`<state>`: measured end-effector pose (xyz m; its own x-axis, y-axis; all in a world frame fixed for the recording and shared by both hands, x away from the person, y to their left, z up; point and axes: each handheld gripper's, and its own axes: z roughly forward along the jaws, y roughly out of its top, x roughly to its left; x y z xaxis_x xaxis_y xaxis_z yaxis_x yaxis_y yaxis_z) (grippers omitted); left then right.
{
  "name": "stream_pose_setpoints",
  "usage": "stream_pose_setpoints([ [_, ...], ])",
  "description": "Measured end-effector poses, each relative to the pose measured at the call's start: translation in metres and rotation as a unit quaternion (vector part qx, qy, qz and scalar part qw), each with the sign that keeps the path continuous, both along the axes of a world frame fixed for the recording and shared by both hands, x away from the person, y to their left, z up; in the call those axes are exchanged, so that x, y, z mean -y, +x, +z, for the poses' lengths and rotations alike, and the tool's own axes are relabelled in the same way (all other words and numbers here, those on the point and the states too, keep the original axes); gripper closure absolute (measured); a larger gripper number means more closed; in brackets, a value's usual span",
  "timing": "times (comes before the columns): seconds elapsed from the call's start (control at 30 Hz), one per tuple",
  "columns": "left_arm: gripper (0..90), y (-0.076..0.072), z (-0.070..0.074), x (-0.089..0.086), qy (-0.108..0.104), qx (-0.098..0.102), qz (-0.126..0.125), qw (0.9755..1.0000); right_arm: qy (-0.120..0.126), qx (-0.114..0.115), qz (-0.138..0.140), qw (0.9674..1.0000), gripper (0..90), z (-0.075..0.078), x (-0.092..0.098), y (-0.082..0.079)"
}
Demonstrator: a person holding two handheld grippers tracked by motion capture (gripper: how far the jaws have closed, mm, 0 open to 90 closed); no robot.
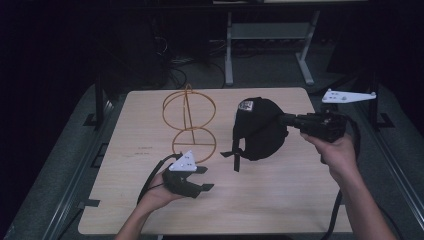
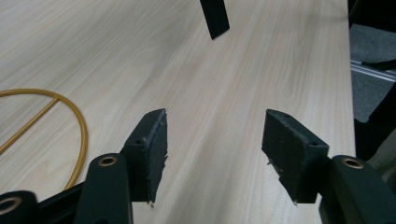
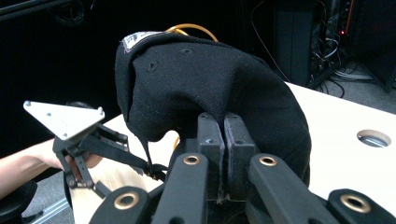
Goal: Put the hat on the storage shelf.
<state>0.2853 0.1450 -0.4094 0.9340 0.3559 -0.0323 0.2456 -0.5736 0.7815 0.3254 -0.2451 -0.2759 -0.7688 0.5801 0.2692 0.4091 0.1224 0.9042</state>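
A black cap (image 1: 257,127) hangs just above the table's right half, crown tilted and white label up. My right gripper (image 1: 283,119) is shut on the cap's edge; in the right gripper view the pads (image 3: 223,135) pinch the black cloth (image 3: 210,84). The cap's strap (image 1: 236,152) dangles toward the table and shows as a black strip (image 2: 215,18) in the left gripper view. A gold wire stand (image 1: 189,117) stands left of the cap. My left gripper (image 1: 204,178) sits open and holding nothing near the stand's base ring (image 2: 81,135), jaws wide apart (image 2: 212,144).
The light wooden table (image 1: 260,200) has bare room at the front and right. A round hole (image 3: 376,137) is in its top beyond the cap. A grey metal frame (image 1: 229,50) and cables lie on the dark floor behind. The right gripper's white plate (image 1: 347,96) juts out.
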Motion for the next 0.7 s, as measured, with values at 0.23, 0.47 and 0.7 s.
stream_pose_setpoints([
  [0.23, 37.2, -0.005, -0.009, -0.001, 0.016, 0.000, -0.002, 0.9999, -0.003, 0.006, 0.008, 0.9999, 87.7, 0.019, -0.017, 0.012],
  [0.47, 36.8, -0.006, -0.013, 0.000, 0.019, -0.001, -0.001, 0.9998, -0.005, 0.010, 0.017, 0.9998, 87.7, 0.034, -0.032, 0.024],
  [0.7, 36.7, -0.004, -0.016, 0.002, 0.028, -0.003, -0.007, 0.9996, -0.004, 0.012, 0.027, 0.9996, 87.7, 0.050, -0.046, 0.036],
])
